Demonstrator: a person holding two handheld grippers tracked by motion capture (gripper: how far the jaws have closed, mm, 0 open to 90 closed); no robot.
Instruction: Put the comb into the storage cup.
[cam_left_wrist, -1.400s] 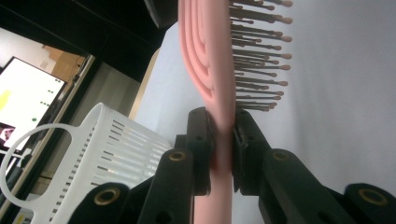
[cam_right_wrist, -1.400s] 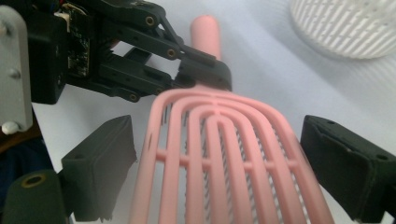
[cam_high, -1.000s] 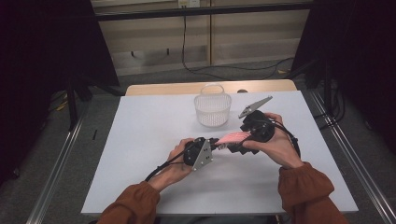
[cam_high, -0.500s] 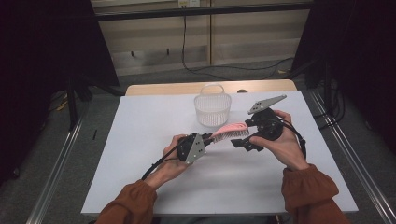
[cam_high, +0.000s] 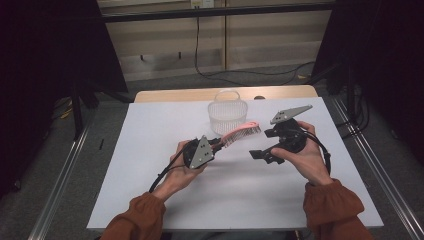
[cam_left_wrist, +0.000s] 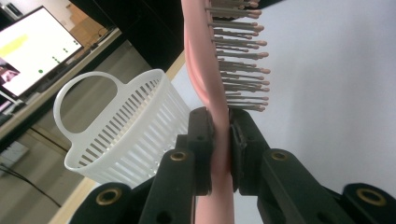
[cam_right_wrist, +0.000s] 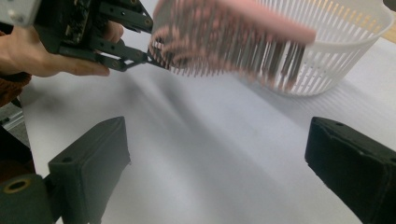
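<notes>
White table (cam_high: 150, 150), dark room, cables behind.

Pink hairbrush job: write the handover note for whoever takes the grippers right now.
Left gripper: shut on the pink hairbrush at its handle, brush lifted off the table, bristle end pointing toward the white slotted basket.
Right gripper: open, holding nothing, beside the brush.
Done: brush picked up.
Left: probably drop it into the basket, which sits at the far edge of the white table.

right gripper (cam_right_wrist: 219, 172): jaws standing wide apart, nothing between | left gripper (cam_right_wrist: 152, 56): clamping pink hairbrush (cam_right_wrist: 229, 42) | white basket (cam_right_wrist: 345, 51): sitting behind brush
</notes>
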